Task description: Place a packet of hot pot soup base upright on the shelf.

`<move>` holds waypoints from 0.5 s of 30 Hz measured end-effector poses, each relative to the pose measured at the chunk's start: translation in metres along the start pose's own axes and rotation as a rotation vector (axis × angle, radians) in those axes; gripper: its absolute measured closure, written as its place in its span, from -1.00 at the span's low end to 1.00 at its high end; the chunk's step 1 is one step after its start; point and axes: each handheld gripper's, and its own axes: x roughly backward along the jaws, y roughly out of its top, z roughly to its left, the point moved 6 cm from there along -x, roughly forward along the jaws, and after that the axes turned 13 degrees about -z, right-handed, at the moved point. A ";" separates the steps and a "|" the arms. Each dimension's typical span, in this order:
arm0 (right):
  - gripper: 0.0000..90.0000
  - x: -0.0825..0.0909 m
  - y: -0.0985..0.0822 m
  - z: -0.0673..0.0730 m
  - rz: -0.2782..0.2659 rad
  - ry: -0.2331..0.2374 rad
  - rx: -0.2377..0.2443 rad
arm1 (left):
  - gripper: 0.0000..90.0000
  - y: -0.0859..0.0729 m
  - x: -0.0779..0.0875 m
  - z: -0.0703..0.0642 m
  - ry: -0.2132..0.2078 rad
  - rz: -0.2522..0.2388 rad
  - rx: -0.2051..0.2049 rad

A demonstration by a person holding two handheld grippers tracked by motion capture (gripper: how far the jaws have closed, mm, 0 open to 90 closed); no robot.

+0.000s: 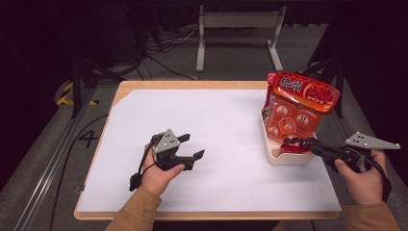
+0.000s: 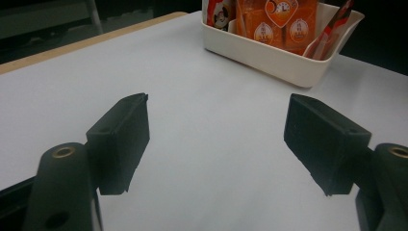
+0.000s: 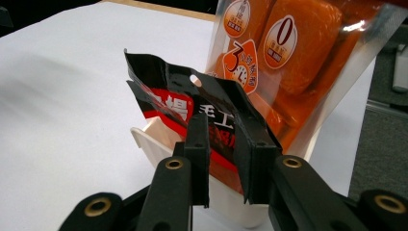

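My left gripper [image 1: 188,146] rests on the white table [image 1: 226,159] mid-left, jaws wide w/ nothing between them. Over right, the white bin [image 1: 276,153] holds a tall orange snack bag [image 1: 299,103]. My right gripper [image 1: 294,144] has its jaws narrow around a red-black packet [image 3: 192,103] at the bin's near edge; can't tell if the pads press it.

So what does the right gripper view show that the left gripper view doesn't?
The right gripper view brings the right gripper up close: its jaws stand a narrow gap apart with a black-and-red packet between them. The left gripper view instead brings the left gripper, jaws wide open over the bare white sheet, plus the table's wooden edge. Both share the white bin, the orange bag standing in it and the white sheet.
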 end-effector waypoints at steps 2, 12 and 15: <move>0.67 0.000 0.001 0.001 -0.004 0.005 0.002 | -0.45 0.000 0.000 0.000 0.001 0.000 0.003; 0.53 0.003 0.012 0.024 -0.056 0.073 0.032 | -0.48 0.002 0.009 0.000 0.003 -0.011 0.012; 0.41 -0.001 0.019 0.037 -0.085 0.099 0.049 | -0.50 0.003 0.020 0.001 0.013 -0.012 0.010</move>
